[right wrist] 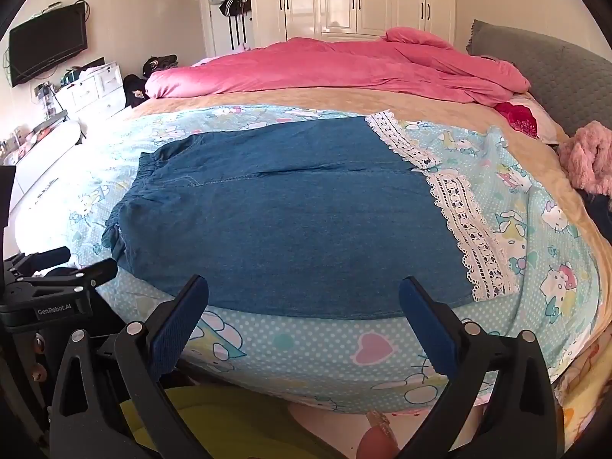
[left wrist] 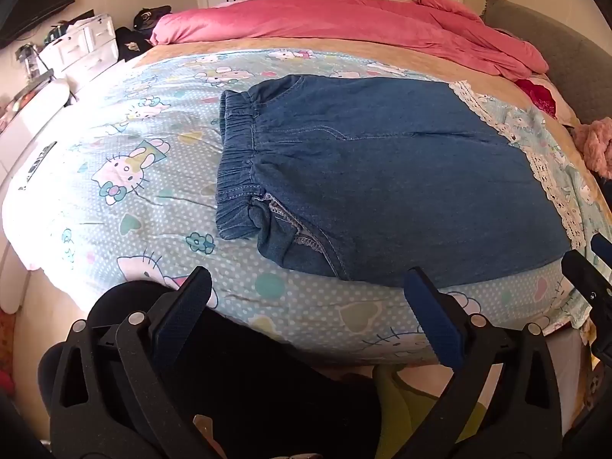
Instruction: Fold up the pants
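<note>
Blue denim pants lie flat on the cartoon-print bed cover, elastic waistband to the left, white lace hems to the right. The left wrist view has my left gripper open just short of the pants' near edge, below the waist end, holding nothing. In the right wrist view the same pants spread across the cover, lace hems on the right. My right gripper hangs open over the pants' near edge, empty. The left gripper's body shows at that view's left edge.
A rumpled pink duvet lies across the far side of the bed, with a grey headboard at the right and a pink fluffy item beside it. White drawers and a wall TV stand to the left.
</note>
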Motion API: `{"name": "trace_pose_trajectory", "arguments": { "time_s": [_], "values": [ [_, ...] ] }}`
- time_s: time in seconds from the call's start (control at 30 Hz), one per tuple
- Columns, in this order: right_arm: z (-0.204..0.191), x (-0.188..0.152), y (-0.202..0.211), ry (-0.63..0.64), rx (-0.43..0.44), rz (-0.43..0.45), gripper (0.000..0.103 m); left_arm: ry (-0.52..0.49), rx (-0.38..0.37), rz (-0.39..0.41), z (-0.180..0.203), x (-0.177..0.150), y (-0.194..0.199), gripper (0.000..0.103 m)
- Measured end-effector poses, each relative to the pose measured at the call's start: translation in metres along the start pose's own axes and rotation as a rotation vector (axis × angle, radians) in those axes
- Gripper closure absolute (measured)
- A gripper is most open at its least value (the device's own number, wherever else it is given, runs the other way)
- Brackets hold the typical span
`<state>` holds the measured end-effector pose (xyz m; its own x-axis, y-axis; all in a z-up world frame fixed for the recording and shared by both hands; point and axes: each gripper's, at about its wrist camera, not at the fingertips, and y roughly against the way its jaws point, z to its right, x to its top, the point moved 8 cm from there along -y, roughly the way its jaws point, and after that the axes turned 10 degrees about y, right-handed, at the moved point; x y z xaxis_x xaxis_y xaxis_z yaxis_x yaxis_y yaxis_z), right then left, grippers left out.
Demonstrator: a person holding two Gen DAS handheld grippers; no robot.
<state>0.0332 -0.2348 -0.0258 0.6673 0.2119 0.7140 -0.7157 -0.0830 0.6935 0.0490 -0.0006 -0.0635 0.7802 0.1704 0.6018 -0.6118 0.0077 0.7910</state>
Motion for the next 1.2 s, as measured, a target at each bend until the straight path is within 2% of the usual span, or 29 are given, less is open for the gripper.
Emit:
{"name": "trace_pose_trajectory", "arguments": {
  "time_s": [0.03,1.2],
  "values": [
    [-0.001,0.0001,0.0002,0.017,-0.021,-0.005,0.004,-0.001,0.0,-0.002,0.0002,-0.0005,-0.0005,0.008],
    [-0.0076,-0.0027,-0.003,0.027,-0.005,-0.023,0.004,-0.009,-0.009,0.006,0.0055,-0.0028,0.0008,0.008]
  ]
}}
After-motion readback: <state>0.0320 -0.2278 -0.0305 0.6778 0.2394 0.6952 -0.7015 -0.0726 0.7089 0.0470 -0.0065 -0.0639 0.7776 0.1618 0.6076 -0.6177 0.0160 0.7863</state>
